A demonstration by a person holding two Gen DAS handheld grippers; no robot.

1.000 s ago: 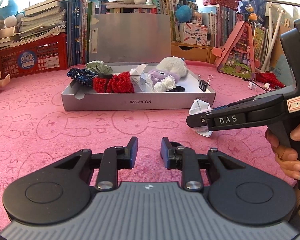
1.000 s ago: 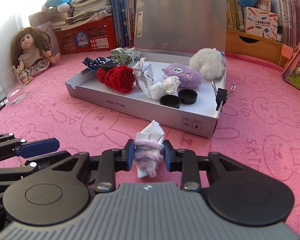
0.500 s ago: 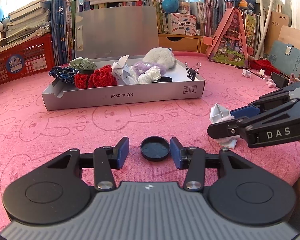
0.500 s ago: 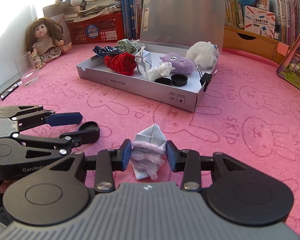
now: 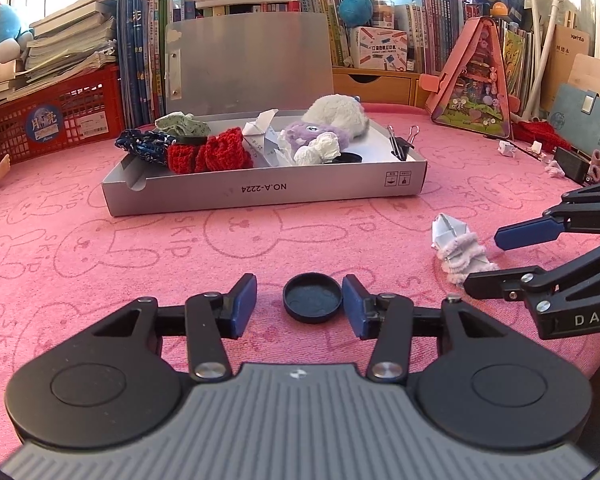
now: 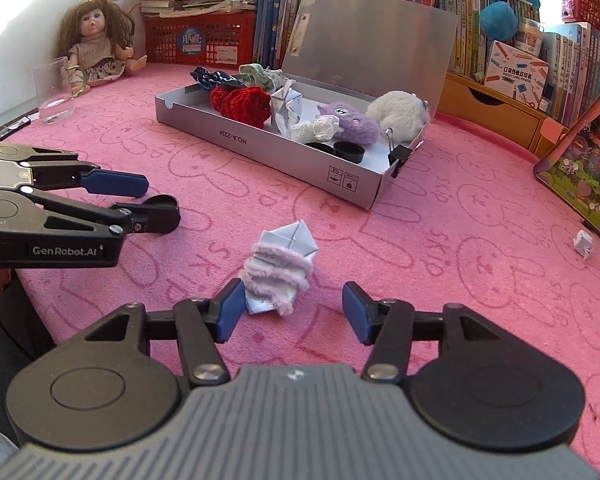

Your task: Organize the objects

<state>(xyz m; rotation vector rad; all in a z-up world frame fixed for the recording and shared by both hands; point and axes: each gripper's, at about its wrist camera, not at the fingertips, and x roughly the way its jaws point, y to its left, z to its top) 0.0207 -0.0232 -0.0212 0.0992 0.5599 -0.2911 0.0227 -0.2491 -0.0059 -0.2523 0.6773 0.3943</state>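
Left wrist view: the left gripper (image 5: 299, 305) rests low over the pink rabbit-print cloth (image 5: 100, 248), its jaws apart after just opening. A black round cap (image 5: 313, 298) lies on the cloth between them, close against the right pad and clear of the left one. At about two o'clock from the cap lies a folded white paper wrapped in a fuzzy lilac strip (image 5: 458, 249). The right gripper (image 5: 488, 258) reaches in from three o'clock with its fingers spread to either side of that bundle's near end. At twelve o'clock stands the open grey cardboard box (image 5: 260, 194), holding red knitted pieces (image 5: 208, 154), a purple plush (image 5: 310, 133) and a white plush (image 5: 336, 114).

Right wrist view: the right gripper (image 6: 294, 312) has its jaws wide apart, having just been opening. The paper bundle (image 6: 282, 266) lies on the cloth between them, beside the left pad and well clear of the right. At nine o'clock the left gripper (image 6: 156, 200) sits open beside the cap, which its lower finger mostly hides. The box (image 6: 260, 148) lies at twelve o'clock, a binder clip (image 6: 398, 154) on its near right wall. A doll (image 6: 96, 40) and a clear glass (image 6: 54, 92) stand at ten o'clock.
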